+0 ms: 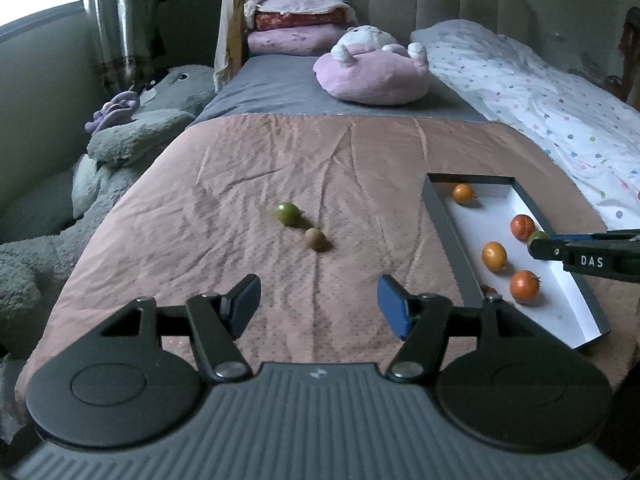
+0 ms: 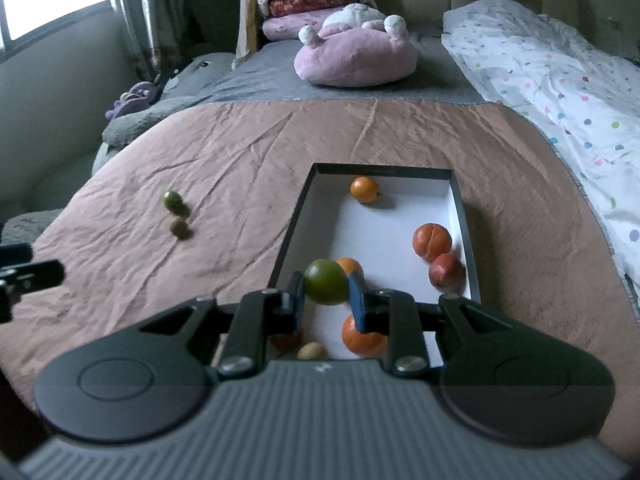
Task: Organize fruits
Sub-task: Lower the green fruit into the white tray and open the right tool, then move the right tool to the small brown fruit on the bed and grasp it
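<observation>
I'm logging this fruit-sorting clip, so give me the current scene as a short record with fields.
surface: bed cover
box: open box, holding orange and red fruits
left gripper: open, empty, over the cover
right gripper: shut on green fruit, above the box
loose fruit: green one and brown one, side by side on the cover

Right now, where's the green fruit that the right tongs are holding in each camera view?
Left wrist: the held green fruit peeks out at the far right edge, over the box, at the tip of the right tongs.
Right wrist: centre of the picture, pinched between the blue pads, above the box floor.
Shared landmark: the pink plush on the bed behind.
</observation>
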The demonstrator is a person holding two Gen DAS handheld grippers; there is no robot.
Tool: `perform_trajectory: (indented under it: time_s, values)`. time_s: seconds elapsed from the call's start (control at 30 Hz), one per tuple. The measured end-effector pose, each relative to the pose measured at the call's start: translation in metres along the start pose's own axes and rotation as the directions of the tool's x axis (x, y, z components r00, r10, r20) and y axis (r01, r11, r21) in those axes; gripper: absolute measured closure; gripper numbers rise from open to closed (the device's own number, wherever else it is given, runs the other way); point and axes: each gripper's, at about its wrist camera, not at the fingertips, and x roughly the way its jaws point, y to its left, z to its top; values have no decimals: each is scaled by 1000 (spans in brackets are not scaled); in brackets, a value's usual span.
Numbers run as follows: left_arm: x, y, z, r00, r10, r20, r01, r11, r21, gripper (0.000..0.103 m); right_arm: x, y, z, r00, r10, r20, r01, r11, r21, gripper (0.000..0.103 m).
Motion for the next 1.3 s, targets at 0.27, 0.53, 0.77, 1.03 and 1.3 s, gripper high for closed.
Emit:
perform_trajectory:
  time_s: [0.27,0.53,0.77,1.03,1.3]
  values:
    - [5,12,-2,1000,12,-10,-13,1000,-22,33,19,-7,6,999,-43,-14,43,999,25,75]
    - [15,23,-5,1000,21,-22,-22,999,-40,33,34,-9,9,995,-98,-24,98,995,20,74]
    - [23,31,-8,999,27,-28,-29,998,-54,33,37,-1,11,990,-139,7,139,990,-2,61]
    - [33,44,-10,999,33,-38,-36,996,-78,33,39,31,21,999,-16,45,19,998,-62,61]
    - [45,61,-11,998,57,-40,-61,993,-99,33,67,82,27,994,106,16,-102,982,-158,61]
